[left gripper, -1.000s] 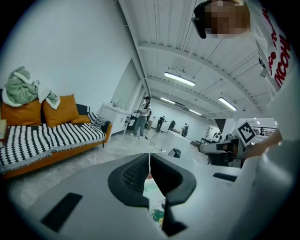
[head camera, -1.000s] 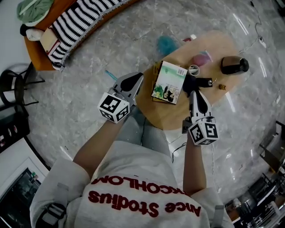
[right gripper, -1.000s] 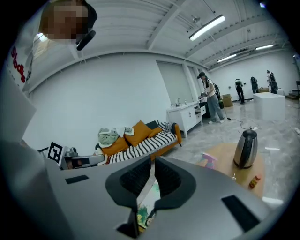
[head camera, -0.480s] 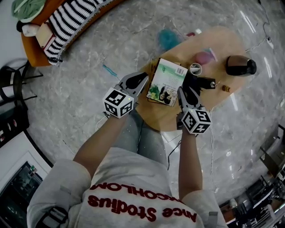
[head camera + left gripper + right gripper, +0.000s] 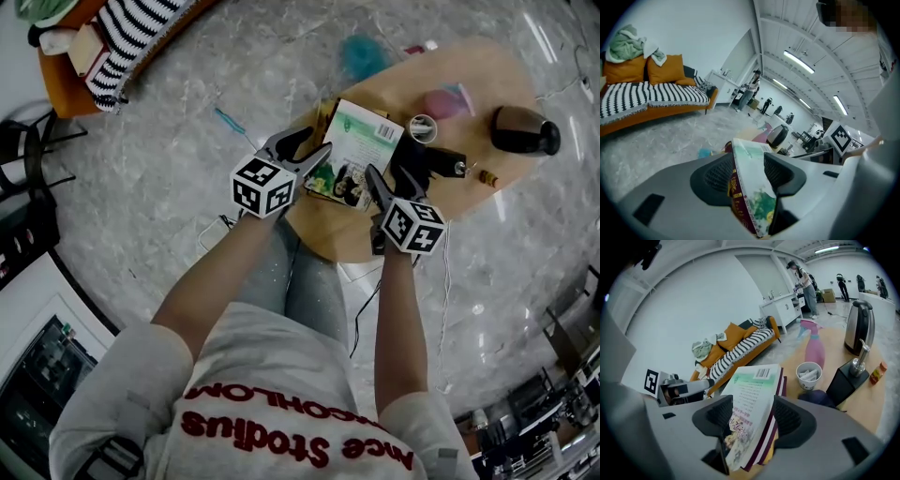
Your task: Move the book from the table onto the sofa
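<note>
Both grippers have dropped to the book (image 5: 361, 148), which lies unmoved on a maroon book (image 5: 734, 193) on the table (image 5: 473, 94). The left gripper (image 5: 312, 142), pinched shut short of the book's left edge a second ago, has just been opening and now straddles that edge, jaws spread and not pressing. The right gripper (image 5: 389, 173), also shut then, has likewise just been opening and straddles the book's near right corner loosely.
</note>
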{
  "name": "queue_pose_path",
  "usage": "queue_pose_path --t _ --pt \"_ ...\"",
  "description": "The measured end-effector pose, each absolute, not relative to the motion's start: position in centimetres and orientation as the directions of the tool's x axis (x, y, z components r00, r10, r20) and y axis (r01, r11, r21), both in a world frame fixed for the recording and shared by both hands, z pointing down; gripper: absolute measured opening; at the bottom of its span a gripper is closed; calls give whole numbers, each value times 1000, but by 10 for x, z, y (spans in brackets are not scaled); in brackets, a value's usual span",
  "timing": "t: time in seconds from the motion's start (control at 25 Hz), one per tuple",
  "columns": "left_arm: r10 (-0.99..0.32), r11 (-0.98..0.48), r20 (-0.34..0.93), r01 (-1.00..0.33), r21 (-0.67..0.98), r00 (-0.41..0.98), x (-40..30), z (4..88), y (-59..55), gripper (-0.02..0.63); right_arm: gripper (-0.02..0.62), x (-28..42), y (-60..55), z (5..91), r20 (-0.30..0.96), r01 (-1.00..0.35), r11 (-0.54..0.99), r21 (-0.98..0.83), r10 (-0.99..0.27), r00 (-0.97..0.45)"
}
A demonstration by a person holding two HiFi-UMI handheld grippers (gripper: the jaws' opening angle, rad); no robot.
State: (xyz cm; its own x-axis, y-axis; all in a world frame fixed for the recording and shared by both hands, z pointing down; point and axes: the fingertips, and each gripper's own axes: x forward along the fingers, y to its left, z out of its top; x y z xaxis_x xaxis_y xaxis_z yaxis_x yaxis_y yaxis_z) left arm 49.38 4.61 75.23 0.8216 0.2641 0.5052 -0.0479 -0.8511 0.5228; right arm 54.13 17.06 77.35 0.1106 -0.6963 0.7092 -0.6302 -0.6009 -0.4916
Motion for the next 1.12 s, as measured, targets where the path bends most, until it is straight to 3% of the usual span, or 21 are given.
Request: queue_pose_path --t 0.76,0.96,1.12 --pt "364 -764 567 -111 636 739 506 814 63 221 268 538 158 795 718 -727 -505 -465 -696 24" --pt "397 -689 529 -137 712 750 504 815 66 223 268 531 150 793 714 -768 -443 -463 -699 -26" --pt "397 -549 474 -211 809 786 497 820 48 222 268 524 137 796 713 -786 -414 -460 -699 -49"
